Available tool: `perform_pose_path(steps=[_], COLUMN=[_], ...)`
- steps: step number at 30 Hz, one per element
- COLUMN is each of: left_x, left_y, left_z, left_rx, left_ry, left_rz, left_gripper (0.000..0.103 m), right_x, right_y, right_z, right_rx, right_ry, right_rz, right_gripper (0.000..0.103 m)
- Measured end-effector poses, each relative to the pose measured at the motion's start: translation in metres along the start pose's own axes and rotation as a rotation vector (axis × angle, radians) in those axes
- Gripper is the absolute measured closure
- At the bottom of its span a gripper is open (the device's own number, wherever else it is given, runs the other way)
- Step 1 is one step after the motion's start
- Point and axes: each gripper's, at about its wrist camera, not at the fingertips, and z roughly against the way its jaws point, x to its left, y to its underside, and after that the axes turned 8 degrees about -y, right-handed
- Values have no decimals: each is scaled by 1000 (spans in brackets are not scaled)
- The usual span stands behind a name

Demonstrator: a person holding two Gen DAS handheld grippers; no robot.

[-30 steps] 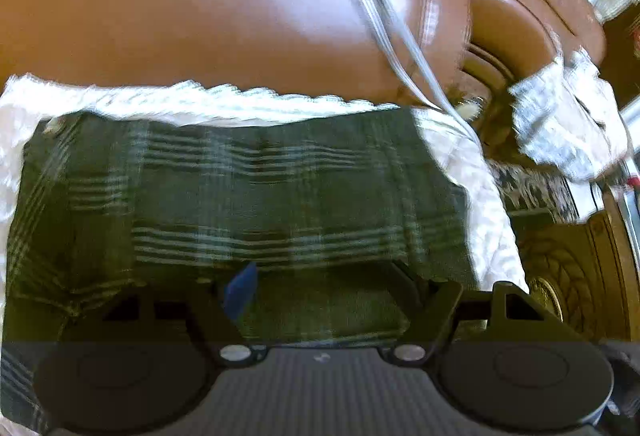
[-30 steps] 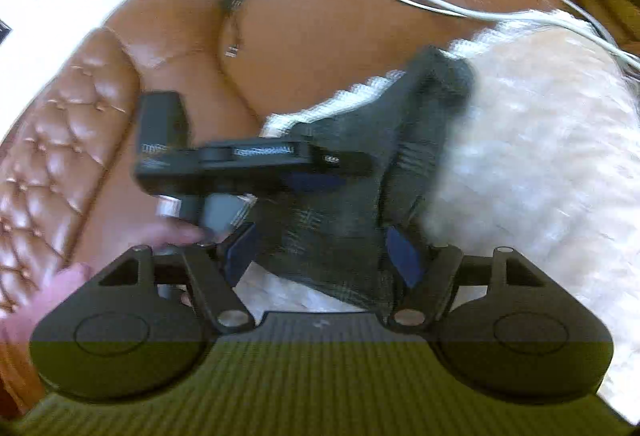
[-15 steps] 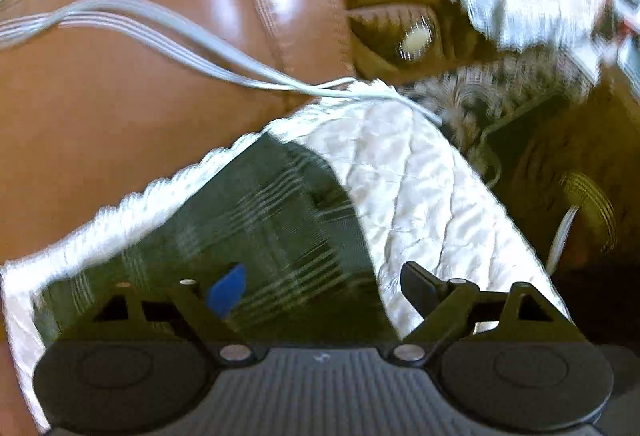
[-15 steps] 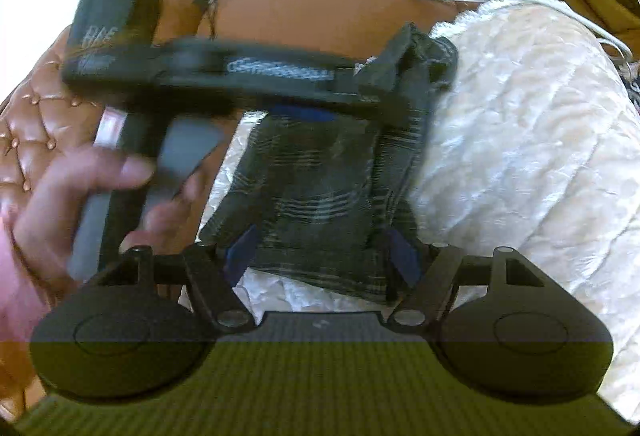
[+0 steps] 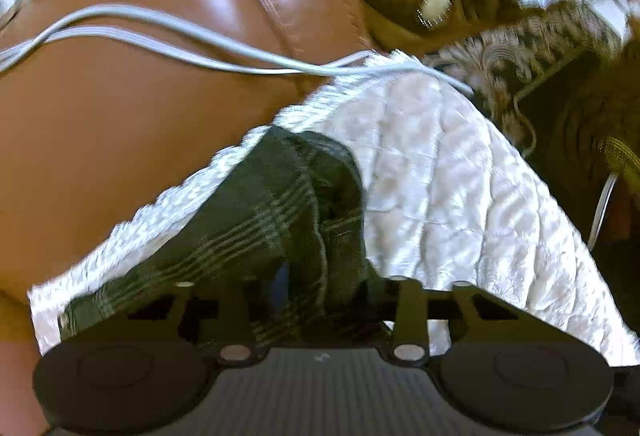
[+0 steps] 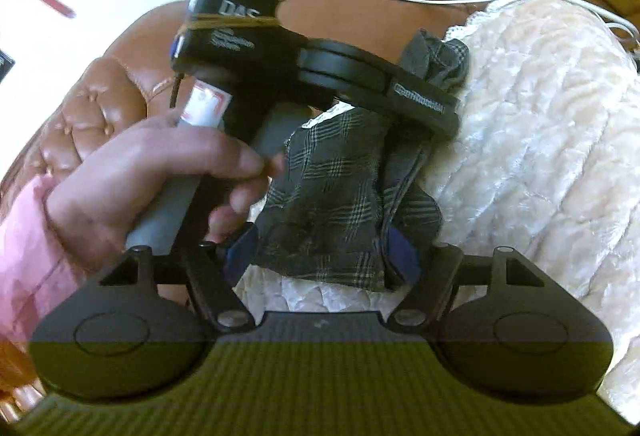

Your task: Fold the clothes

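Observation:
A dark green plaid garment (image 5: 276, 212) lies bunched on a white quilted cover (image 5: 448, 196) over a brown leather sofa. My left gripper (image 5: 320, 300) is shut on a fold of the garment, cloth bunched between its fingers. In the right wrist view the garment (image 6: 340, 196) hangs lifted between both tools. The left gripper (image 6: 420, 108) pinches its upper part there, held by a hand. My right gripper (image 6: 320, 252) has its blue-padded fingers apart around the lower edge of the cloth.
White cables (image 5: 180, 36) run across the sofa back (image 5: 120, 116) onto the cover. A carved wooden frame and patterned cushion (image 5: 500, 68) sit at the right. The tufted sofa arm (image 6: 80, 116) is at left of the right wrist view.
My left gripper closed on the garment and lifted it into a bunch. It rose in the right wrist view. The right gripper stayed apart at the lower edge.

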Motion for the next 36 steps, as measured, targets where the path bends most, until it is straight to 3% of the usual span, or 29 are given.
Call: perform_pose_path(steps=[4,10,13,16,19,24,30,33,36], left_x=[44,95,115,121,122,125,132,133,131], left_y=[21,53,67,72,73,71,80,83,81], left_z=[13,10,4,-1,1,-2,-8,-8,-7], left_rx=[-65,-109,-112,-106,-117,-114,-96,-94,-101], left_ry=[72,131,176,185,203,209,210,213,210], left_rz=[178,380,466,480,481,493,519,526,515], left_gripper=[79,80,80,80,80,80,80,80,80], right_x=[-8,-48,-59,-55,-50,-55,-37,-42,-54], right_y=[-3,-14,-18,-23,-27,-28,-25,-26,-22], right_z=[5,21,14,-8,-33,-38,-4,2,-3], right_rx=[2,-76,-59,18,77,64,-36,-29,6], right_ry=[4,38,40,-3,53,-26,-185,-46,33], right_rz=[-14,-198,-233,-207,-181,-230,-198,-219,-255], right_gripper=[22,22,22,22,22,22,22,21,21])
